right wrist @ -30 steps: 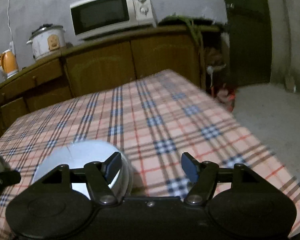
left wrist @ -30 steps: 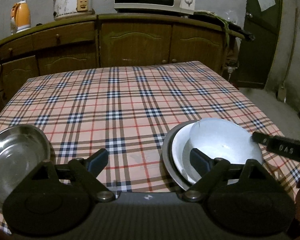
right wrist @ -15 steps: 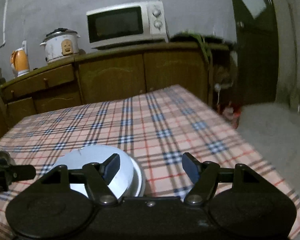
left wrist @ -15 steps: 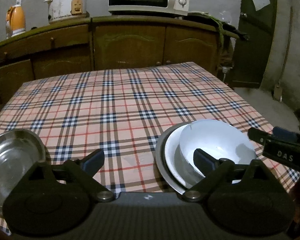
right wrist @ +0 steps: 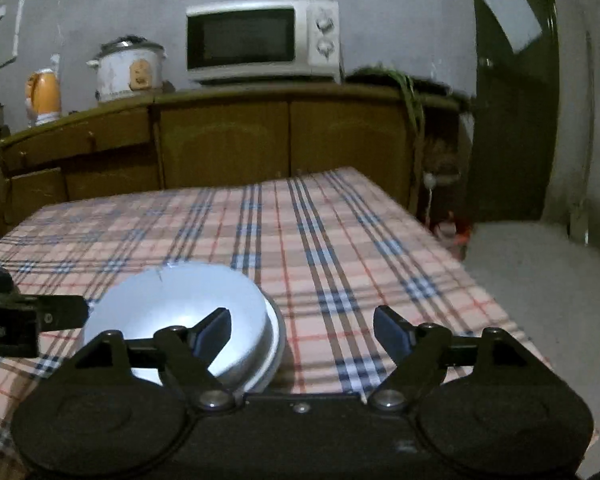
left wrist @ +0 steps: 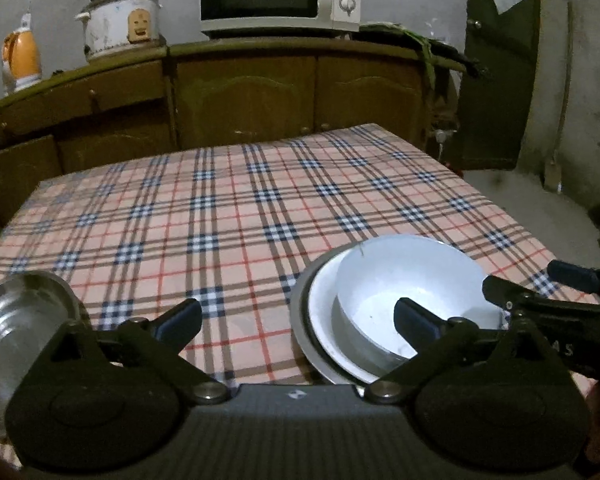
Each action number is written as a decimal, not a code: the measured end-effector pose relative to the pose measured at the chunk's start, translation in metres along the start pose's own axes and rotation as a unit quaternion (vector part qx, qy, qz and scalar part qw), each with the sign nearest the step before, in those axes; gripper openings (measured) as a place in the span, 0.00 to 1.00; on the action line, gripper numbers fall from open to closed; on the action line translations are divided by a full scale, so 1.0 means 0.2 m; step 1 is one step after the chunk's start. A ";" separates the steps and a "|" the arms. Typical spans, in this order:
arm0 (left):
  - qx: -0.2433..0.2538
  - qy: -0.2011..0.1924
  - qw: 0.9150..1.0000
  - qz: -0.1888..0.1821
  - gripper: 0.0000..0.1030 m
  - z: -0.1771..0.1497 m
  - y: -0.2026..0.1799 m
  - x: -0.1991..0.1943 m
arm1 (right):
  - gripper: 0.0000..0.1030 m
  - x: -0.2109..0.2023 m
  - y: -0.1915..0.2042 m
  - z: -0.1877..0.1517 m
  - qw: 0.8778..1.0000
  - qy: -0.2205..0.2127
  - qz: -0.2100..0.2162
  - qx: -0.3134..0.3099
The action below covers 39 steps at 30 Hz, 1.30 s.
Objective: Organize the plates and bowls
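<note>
Left wrist | white bowl point(left wrist: 404, 292) nested on white plate point(left wrist: 320, 316) | upright

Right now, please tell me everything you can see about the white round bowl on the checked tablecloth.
The white round bowl is plain, smooth and glossy, perhaps ceramic or enamel, with a deep curved wall and nothing inside. A thin dark mark sits near its far rim. It stands upright, nested in a white plate, which lies on a grey metal plate, near the table's front right corner. No gripper touches it: the left gripper and right gripper are both open beside it.
</note>
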State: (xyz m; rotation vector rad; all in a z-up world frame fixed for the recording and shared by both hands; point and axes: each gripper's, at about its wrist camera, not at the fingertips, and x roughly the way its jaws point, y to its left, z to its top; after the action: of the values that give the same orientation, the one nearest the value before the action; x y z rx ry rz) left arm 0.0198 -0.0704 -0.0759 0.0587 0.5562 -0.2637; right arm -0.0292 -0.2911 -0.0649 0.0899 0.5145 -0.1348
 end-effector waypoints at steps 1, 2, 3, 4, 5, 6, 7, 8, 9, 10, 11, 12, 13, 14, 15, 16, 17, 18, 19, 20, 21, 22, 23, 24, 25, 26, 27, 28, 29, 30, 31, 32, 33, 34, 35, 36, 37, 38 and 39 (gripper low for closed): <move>-0.007 0.004 1.000 -0.005 1.00 0.00 0.01 0.01 | 0.90 0.00 0.00 0.00 1.000 0.008 -0.006 0.001; -0.012 0.008 1.000 -0.006 1.00 0.00 0.01 0.01 | 0.90 -0.01 -0.01 0.00 1.000 0.011 -0.011 0.002; -0.016 0.011 1.000 -0.005 1.00 0.00 0.01 0.02 | 0.90 -0.02 -0.01 0.00 1.000 0.008 -0.010 0.002; -0.016 0.011 1.000 -0.001 1.00 0.00 0.00 0.02 | 0.90 -0.02 -0.01 0.00 1.000 0.005 -0.008 0.003; -0.014 0.008 1.000 0.003 1.00 0.00 0.00 0.02 | 0.90 -0.02 -0.01 0.01 1.000 0.005 -0.010 0.003; -0.011 0.005 1.000 0.008 1.00 0.00 0.00 0.02 | 0.90 -0.02 -0.01 0.01 1.000 0.006 -0.013 0.000; -0.007 0.001 1.000 0.011 1.00 -0.01 -0.01 0.02 | 0.90 -0.02 0.00 0.00 1.000 0.007 -0.015 -0.002; -0.004 0.001 1.000 0.012 1.00 -0.01 -0.01 0.03 | 0.90 -0.01 0.00 0.00 1.000 0.011 -0.015 -0.003; -0.002 0.002 1.000 0.012 1.00 0.00 -0.01 0.03 | 0.90 -0.01 0.00 0.00 1.000 0.013 -0.012 -0.001; -0.001 0.004 1.000 0.012 1.00 0.00 -0.01 0.03 | 0.90 0.00 0.00 0.01 1.000 0.016 -0.007 0.000; -0.001 0.004 1.000 0.012 1.00 0.00 -0.02 0.04 | 0.90 0.00 -0.01 0.00 1.000 0.017 0.002 0.003; -0.001 0.005 1.000 0.013 1.00 -0.01 -0.02 0.04 | 0.90 0.00 -0.01 0.00 1.000 0.019 0.011 0.005; 0.000 0.006 1.000 0.014 1.00 -0.01 -0.02 0.05 | 0.90 0.00 -0.01 0.00 1.000 0.020 0.018 0.009; 0.002 0.007 1.000 0.017 1.00 -0.01 -0.02 0.05 | 0.90 0.01 -0.01 0.00 0.999 0.023 0.024 0.016; 0.004 0.008 1.000 0.019 1.00 -0.01 -0.02 0.06 | 0.90 0.01 -0.02 0.01 0.999 0.028 0.029 0.025; 0.004 0.010 1.000 0.020 1.00 0.00 -0.02 0.07 | 0.90 0.02 -0.03 0.01 0.998 0.034 0.036 0.035; 0.004 0.012 1.000 0.019 1.00 0.00 -0.02 0.08 | 0.90 0.03 -0.05 0.01 0.997 0.041 0.043 0.048; 0.003 0.016 1.000 0.017 1.00 0.00 -0.01 0.08 | 0.90 0.03 -0.06 0.01 0.996 0.047 0.047 0.060; 0.001 0.020 1.000 0.016 1.00 0.00 -0.01 0.09 | 0.90 0.04 -0.08 0.01 0.995 0.051 0.051 0.071; -0.001 0.025 1.000 0.014 1.00 0.00 -0.01 0.10 | 0.90 0.05 -0.09 0.01 0.994 0.054 0.051 0.078; -0.002 0.030 0.999 0.013 1.00 0.00 -0.01 0.11 | 0.90 0.05 -0.09 0.01 0.994 0.056 0.051 0.082; -0.004 0.035 0.999 0.010 1.00 0.00 0.00 0.12 | 0.90 0.05 -0.09 0.01 0.994 0.057 0.051 0.083; -0.004 0.037 0.999 0.006 1.00 0.00 0.00 0.13 | 0.90 0.05 -0.09 0.01 0.993 0.059 0.052 0.083; -0.004 0.039 0.999 0.004 1.00 0.00 0.00 0.13 | 0.90 0.06 -0.09 0.01 0.993 0.062 0.055 0.082; -0.005 0.042 0.999 0.002 1.00 0.00 0.00 0.14 | 0.90 0.07 -0.09 0.01 0.993 0.066 0.057 0.083; -0.005 0.047 0.999 -0.001 1.00 0.00 0.00 0.15 | 0.90 0.08 -0.09 0.01 0.992 0.071 0.062 0.085; -0.007 0.053 0.999 -0.003 1.00 0.00 0.01 0.16 | 0.90 0.08 -0.09 0.01 0.991 0.075 0.066 0.088; -0.010 0.059 0.998 -0.003 1.00 0.00 0.01 0.17 | 0.90 0.09 -0.09 0.01 0.991 0.076 0.065 0.089; -0.016 0.065 0.998 -0.003 1.00 0.01 0.02 0.19 | 0.90 0.10 -0.09 0.01 0.991 0.078 0.063 0.090; -0.021 0.070 0.997 -0.004 1.00 0.01 0.03 0.20 | 0.90 0.10 -0.09 0.01 0.991 0.079 0.063 0.091; -0.026 0.076 0.997 -0.005 1.00 0.01 0.04 0.21 | 0.90 0.11 -0.09 0.01 0.990 0.082 0.065 0.095; -0.027 0.078 0.997 -0.007 1.00 0.01 0.04 0.22 | 0.90 0.12 -0.10 0.01 0.989 0.086 0.068 0.099; -0.028 0.080 0.996 -0.008 1.00 0.01 0.04 0.23 | 0.90 0.14 -0.10 0.01 0.988 0.091 0.071 0.105; -0.027 0.081 0.996 -0.008 1.00 0.01 0.04 0.24 | 0.90 0.15 -0.10 0.00 0.986 0.097 0.074 0.110; -0.027 0.083 0.996 -0.009 1.00 0.02 0.04 0.25 | 0.90 0.16 -0.11 0.00 0.985 0.101 0.076 0.115; -0.027 0.086 0.996 -0.011 1.00 0.02 0.05 0.26 | 0.90 0.17 -0.11 0.00 0.984 0.105 0.077 0.120; -0.026 0.088 0.996 -0.013 1.00 0.02 0.04 0.27 | 0.90 0.19 -0.11 0.00 0.983 0.110 0.077 0.122; -0.026 0.091 0.995 -0.015 1.00 0.03 0.04 0.29 | 0.90 0.20 -0.11 0.00 0.983 0.113 0.079 0.125; -0.025 0.094 0.995 -0.016 1.00 0.03 0.04 0.30 | 0.89 0.21 -0.11 0.00 0.982 0.115 0.080 0.128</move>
State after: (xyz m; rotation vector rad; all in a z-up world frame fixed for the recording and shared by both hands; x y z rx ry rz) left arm 0.0736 -0.0780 -0.1034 0.0256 0.7510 -0.2764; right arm 0.0032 -0.3173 -0.0868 0.4018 0.7167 -0.0324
